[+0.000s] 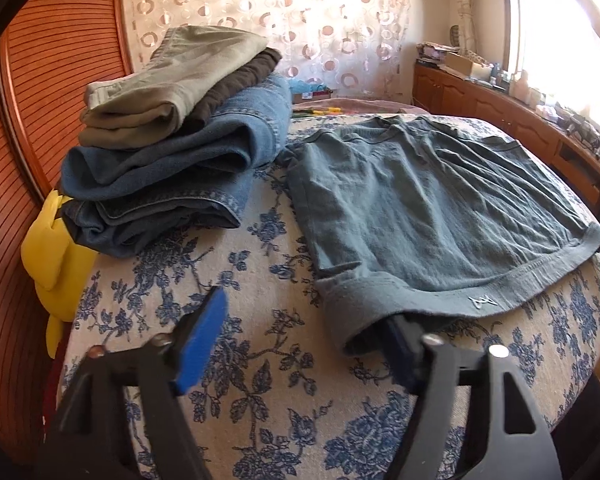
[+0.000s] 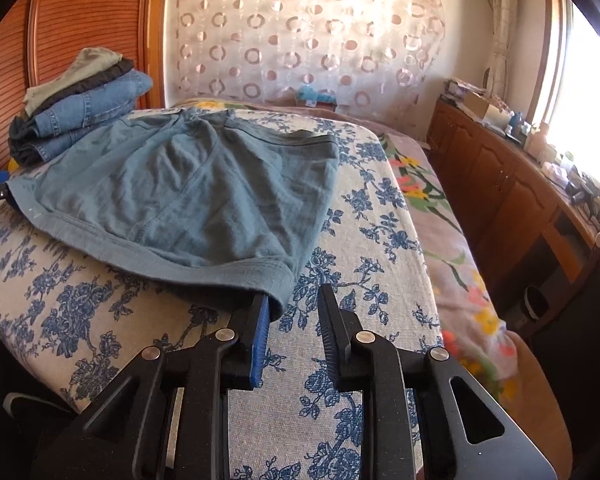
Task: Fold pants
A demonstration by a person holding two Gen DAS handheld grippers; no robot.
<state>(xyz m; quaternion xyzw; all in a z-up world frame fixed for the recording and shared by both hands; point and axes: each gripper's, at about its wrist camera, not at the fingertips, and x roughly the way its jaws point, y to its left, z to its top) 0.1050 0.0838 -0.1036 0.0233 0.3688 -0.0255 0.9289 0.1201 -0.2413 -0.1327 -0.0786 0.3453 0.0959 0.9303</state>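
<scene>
Teal-grey shorts (image 1: 428, 208) lie flat on a board covered in blue floral cloth (image 1: 236, 360); they also show in the right wrist view (image 2: 188, 192). My left gripper (image 1: 300, 328) is open at the shorts' near left corner; its right finger is tucked under the waistband, its left blue pad (image 1: 202, 340) stands free. My right gripper (image 2: 294, 312) is open at the near right corner; its left finger (image 2: 260, 320) reaches under the hem, its right finger (image 2: 332, 328) rests over bare cloth.
A stack of folded pants (image 1: 172, 136), jeans below and olive on top, sits at the board's far left, also in the right wrist view (image 2: 80, 108). A yellow object (image 1: 52, 256) hangs at the left edge. A bed (image 2: 452, 232) and wooden cabinets (image 2: 500, 184) lie to the right.
</scene>
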